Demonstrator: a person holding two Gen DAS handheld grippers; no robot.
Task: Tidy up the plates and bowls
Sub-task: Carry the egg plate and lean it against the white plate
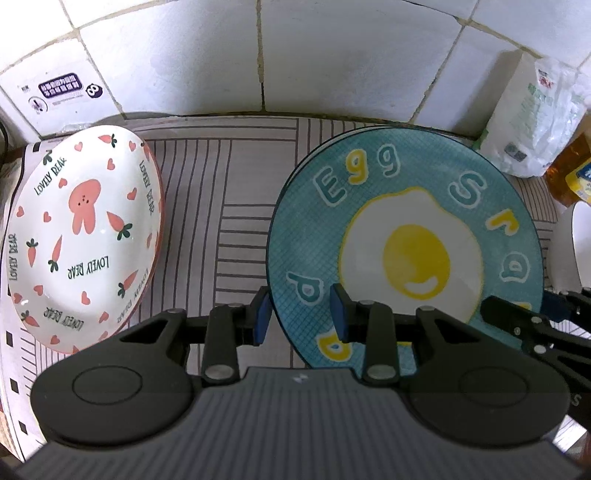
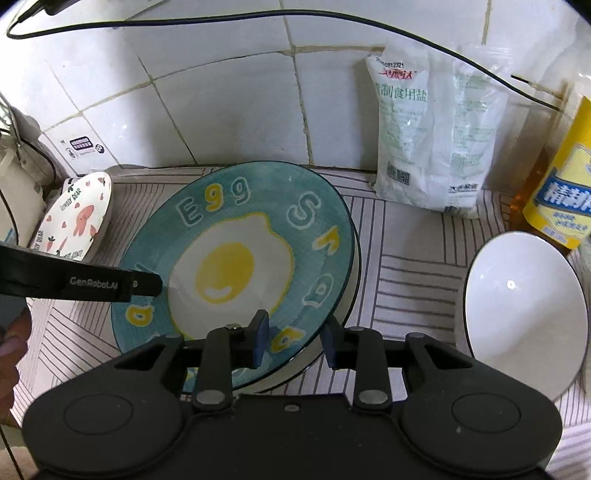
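"Egg" plate (image 1: pixel 406 236) between open left tongs (image 1: pixel 301 314), "GenRobot.AI" lettering

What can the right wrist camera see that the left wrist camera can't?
Only the right wrist view shows the whole white bowl, the black cable running along the wall, and the left gripper's GenRobot.AI label.

Only the left wrist view shows the bunny plate up close, so LOVELY BEAR and the carrots are easy to read.

Both show the blue egg plate, the salt bag, the yellow-labelled bottle, the striped mat and the tiled wall. The left gripper and right gripper are open, each straddling the egg plate's rim.
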